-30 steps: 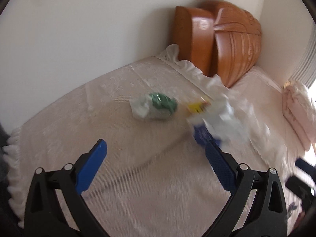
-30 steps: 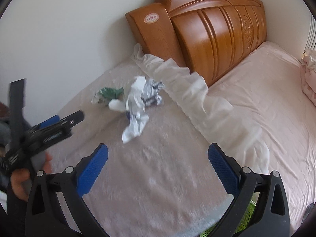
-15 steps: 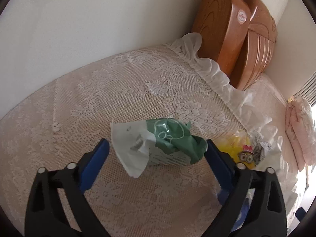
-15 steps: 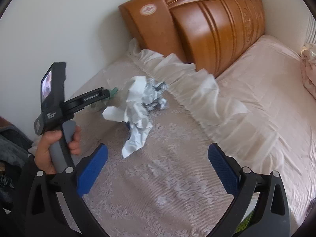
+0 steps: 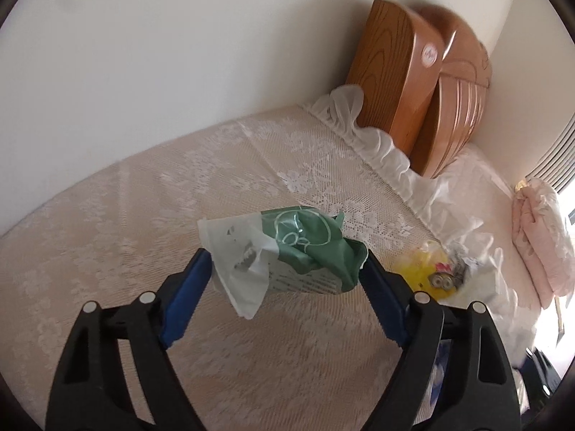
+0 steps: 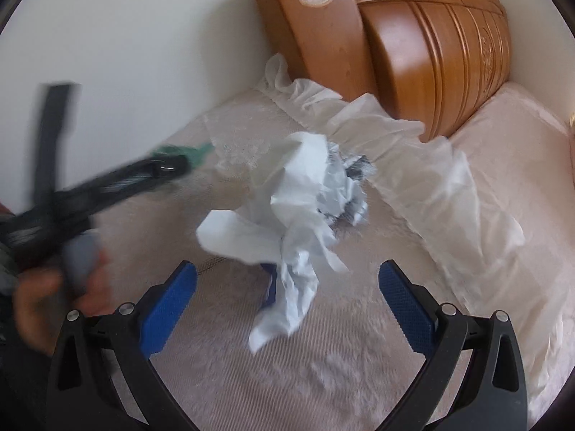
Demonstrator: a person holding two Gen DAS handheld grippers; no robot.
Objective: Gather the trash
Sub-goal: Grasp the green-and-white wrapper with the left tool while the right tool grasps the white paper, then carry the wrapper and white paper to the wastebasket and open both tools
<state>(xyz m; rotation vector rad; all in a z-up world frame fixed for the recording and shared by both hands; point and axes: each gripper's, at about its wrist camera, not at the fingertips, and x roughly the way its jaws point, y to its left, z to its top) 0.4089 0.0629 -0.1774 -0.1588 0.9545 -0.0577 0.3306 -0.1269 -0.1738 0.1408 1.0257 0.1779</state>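
The left gripper (image 5: 284, 273) is now standing around the green and white wrapper (image 5: 287, 255), which a moment ago was lying well ahead of it on the bed. Its jaws are closing, and the wrapper is sitting between the blue pads (image 5: 187, 298); the pads are looking very near its two ends, but I cannot tell if they are pressing already. This is meaning, I think, that the first piece of trash is almost taken. The right gripper (image 6: 287, 298) has also come closer to its own target, the crumpled white paper (image 6: 287, 222). Its fingers are standing wide apart and holding nothing; the lower tail of the paper is hanging between them, and the rest is lying just ahead.

The wrapper is thin plastic film, glossy, creased, with one white end sticking out like a flap. The paper is soft and wrinkled, piled in a loose heap with some printed grey scrap (image 6: 352, 179) in it. Beside the wrapper, a yellow cartoon packet (image 5: 431, 269) is lying near the ruffled white edge. The bed cover (image 5: 143, 215) is pale pink lace with flower pattern, slightly rough. The wooden headboard (image 5: 424, 79) behind is smooth, curved and shiny
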